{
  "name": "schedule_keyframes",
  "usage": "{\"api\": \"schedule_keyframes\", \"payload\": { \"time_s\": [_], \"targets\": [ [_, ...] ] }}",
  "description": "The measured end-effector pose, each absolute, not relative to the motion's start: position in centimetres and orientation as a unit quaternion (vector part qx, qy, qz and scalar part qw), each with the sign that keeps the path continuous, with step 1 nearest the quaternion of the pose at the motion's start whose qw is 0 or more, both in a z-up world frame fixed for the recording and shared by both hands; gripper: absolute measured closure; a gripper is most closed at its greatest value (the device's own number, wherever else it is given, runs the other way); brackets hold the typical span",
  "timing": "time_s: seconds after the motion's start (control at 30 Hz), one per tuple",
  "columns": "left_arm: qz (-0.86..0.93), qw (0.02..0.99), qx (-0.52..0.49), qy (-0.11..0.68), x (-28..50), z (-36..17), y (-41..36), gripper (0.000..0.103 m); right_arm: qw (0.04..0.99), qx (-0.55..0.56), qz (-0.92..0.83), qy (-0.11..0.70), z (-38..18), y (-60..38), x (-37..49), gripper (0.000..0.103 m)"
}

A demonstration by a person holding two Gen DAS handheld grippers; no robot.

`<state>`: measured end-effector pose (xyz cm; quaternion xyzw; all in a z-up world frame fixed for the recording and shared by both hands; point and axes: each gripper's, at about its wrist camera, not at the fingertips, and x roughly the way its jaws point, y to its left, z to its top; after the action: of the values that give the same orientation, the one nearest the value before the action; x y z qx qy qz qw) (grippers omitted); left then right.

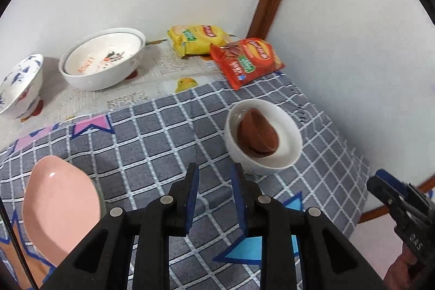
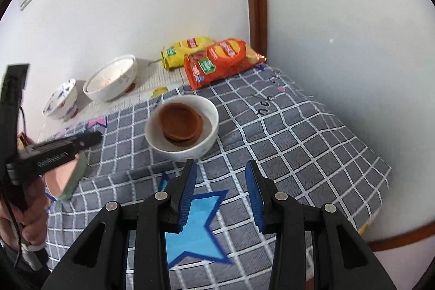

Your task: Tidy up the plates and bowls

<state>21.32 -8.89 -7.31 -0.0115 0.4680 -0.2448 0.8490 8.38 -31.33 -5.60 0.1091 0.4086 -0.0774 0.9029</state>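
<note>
Both my grippers ride empty: left gripper [image 1: 214, 173] narrow, right gripper [image 2: 220, 170] wider. The white bowl [image 2: 182, 124] with brown dishes [image 2: 180, 124] sits just ahead of the jaws; bare checked cloth [image 2: 299, 143] stretches rightward to its edge.

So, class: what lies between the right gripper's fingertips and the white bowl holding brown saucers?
Only bare checked cloth separates the right gripper from the white bowl, in the right wrist view.

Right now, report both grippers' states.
Left gripper: open, holding nothing.
Right gripper: open, holding nothing.
</note>
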Motion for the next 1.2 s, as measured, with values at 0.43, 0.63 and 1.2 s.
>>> {"api": "schedule_keyframes", "payload": {
  "time_s": [0.43,0.63,1.2],
  "targets": [
    [-0.245,0.848,-0.022,0.47,23.9,-7.8,-14.2,0.082,0.906,0.125,-0.069,0.398,-5.5,-34.8,8.4,0.066],
    [-0.228,0.844,-0.005,0.486,26.0,-8.7,-17.4,0.086,0.905,0.118,-0.052,0.405,-7.0,-37.0,10.0,0.066],
    [-0.183,0.833,0.012,0.523,28.1,-11.7,-19.7,0.086,0.892,0.155,-0.031,0.423,-11.3,-39.9,11.3,0.066]
  ]
}}
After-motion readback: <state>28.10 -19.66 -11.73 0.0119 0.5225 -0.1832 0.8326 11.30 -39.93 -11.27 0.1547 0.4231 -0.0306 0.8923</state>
